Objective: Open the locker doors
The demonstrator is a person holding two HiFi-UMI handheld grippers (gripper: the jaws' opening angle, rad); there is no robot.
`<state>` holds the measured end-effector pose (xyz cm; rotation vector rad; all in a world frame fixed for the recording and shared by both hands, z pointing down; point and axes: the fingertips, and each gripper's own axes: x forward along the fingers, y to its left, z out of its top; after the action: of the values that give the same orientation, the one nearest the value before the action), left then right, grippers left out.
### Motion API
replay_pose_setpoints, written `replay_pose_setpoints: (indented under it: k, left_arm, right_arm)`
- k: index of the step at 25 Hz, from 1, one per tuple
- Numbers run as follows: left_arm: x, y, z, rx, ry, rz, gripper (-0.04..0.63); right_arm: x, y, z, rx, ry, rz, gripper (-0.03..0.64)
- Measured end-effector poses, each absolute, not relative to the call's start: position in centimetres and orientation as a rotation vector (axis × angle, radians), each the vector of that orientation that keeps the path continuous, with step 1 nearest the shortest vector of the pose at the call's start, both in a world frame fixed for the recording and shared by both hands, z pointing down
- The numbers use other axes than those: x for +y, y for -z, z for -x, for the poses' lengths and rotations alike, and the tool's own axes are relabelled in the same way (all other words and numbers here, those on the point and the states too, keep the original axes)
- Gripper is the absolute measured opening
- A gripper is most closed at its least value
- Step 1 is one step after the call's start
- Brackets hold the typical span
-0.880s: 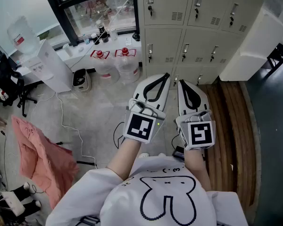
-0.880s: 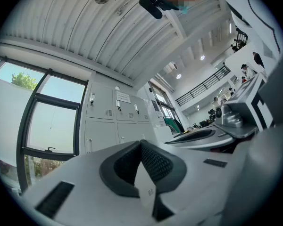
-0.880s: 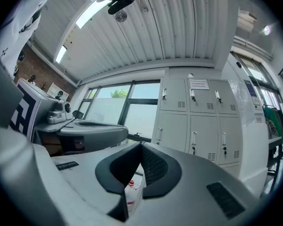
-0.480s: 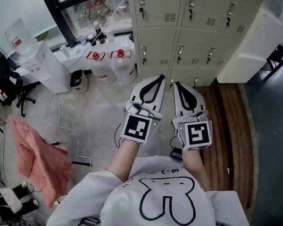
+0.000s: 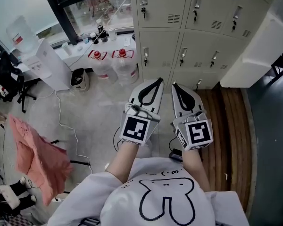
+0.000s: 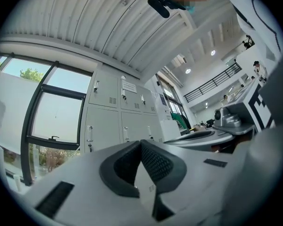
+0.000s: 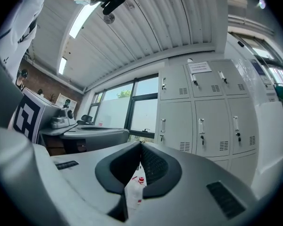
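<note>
In front of the lockers (image 5: 198,36), you hold the left gripper (image 5: 156,82) and right gripper (image 5: 175,86) side by side, clear of the doors (image 5: 160,6). Both sets of fingers are clenched, empty. Every visible door is closed.

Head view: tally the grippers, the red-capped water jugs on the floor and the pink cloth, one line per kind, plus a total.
Grippers: 2, the left gripper and the right gripper
Red-capped water jugs: 2
Pink cloth: 1
Total: 5
</note>
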<state>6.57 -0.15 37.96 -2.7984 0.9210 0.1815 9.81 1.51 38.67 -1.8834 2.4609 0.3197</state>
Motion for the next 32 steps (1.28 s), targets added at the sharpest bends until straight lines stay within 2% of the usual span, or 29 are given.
replay_pose_setpoints:
  k: [27, 30, 32]
  left_arm:
    - [-26.7, -45.3, -3.8, 1.010, -0.043, 2.911, 0.003]
    - [-28.8, -46.6, -3.6, 1.010, -0.007, 2.948, 0.003]
    - [-29.9, -47.2, -3.7, 1.009, 0.006, 2.967, 0.003]
  right_arm:
    - [-26.1, -48.3, -7.7, 2.599, 0.008, 1.949, 0.014]
    - [-28.4, -49.2, -7.3, 2.605, 0.027, 1.960, 0.034]
    - [-29.6, -49.7, -7.2, 2.616, 0.038, 1.956, 0.072]
